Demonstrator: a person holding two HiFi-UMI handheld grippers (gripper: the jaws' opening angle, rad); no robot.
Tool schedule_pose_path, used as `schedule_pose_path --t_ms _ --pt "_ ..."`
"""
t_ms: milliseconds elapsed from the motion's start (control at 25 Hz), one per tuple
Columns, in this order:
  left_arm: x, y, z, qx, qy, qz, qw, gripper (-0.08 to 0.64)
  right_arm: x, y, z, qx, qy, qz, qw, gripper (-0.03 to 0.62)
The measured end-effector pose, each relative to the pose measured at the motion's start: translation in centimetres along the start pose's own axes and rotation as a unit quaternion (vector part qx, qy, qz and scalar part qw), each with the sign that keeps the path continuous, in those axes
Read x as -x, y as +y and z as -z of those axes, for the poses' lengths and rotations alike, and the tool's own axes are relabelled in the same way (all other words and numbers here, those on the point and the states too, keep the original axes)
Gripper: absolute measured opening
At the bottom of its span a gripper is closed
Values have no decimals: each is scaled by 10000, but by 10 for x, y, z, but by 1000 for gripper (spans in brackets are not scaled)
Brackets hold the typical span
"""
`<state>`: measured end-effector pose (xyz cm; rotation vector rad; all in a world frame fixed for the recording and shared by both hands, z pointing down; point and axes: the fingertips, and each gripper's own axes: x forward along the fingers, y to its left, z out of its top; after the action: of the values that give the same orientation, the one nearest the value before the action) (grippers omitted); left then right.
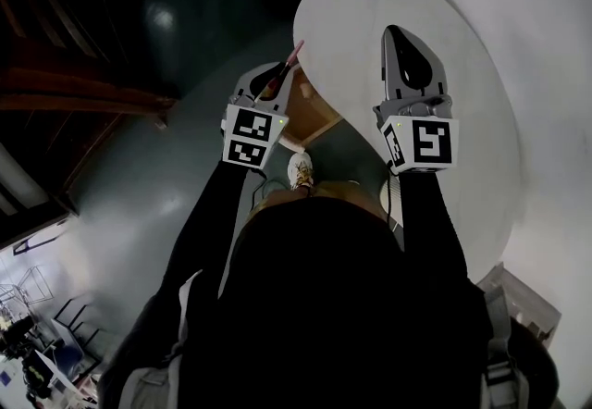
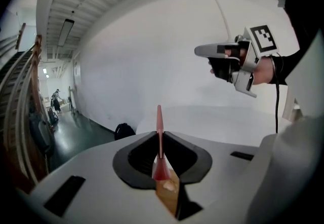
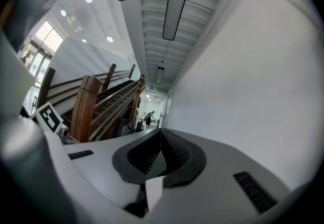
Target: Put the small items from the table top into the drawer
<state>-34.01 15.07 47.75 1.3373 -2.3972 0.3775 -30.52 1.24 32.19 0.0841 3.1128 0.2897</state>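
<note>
Pinched a thin red stick (image 1: 289, 58) in the left tongs (image 1: 275, 83), near the open wooden drawer (image 1: 319, 116) at the white bench's (image 1: 370, 18) 9 o'clock edge. Held the right tongs (image 1: 395, 33) pressed together, empty. Could slip and miss the drawer if dropped early.

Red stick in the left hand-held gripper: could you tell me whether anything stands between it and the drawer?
Nothing visible does: the left hand-held gripper holds the red stick over the open wooden drawer.
</note>
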Motion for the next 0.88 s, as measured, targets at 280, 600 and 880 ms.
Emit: schedule_pose_path --t_ms 280,600,880 --pt "-25 0 81 477 874 137 9949 52 2 0 1 52 66 46 10000 26" --pt "-48 -13 157 1009 1870 289 9767 52 8 -1 1 98 122 55 9999 27" --pt "-55 -23 205 1361 2625 360 9546 54 14 -4 6 127 161 76 9998 27"
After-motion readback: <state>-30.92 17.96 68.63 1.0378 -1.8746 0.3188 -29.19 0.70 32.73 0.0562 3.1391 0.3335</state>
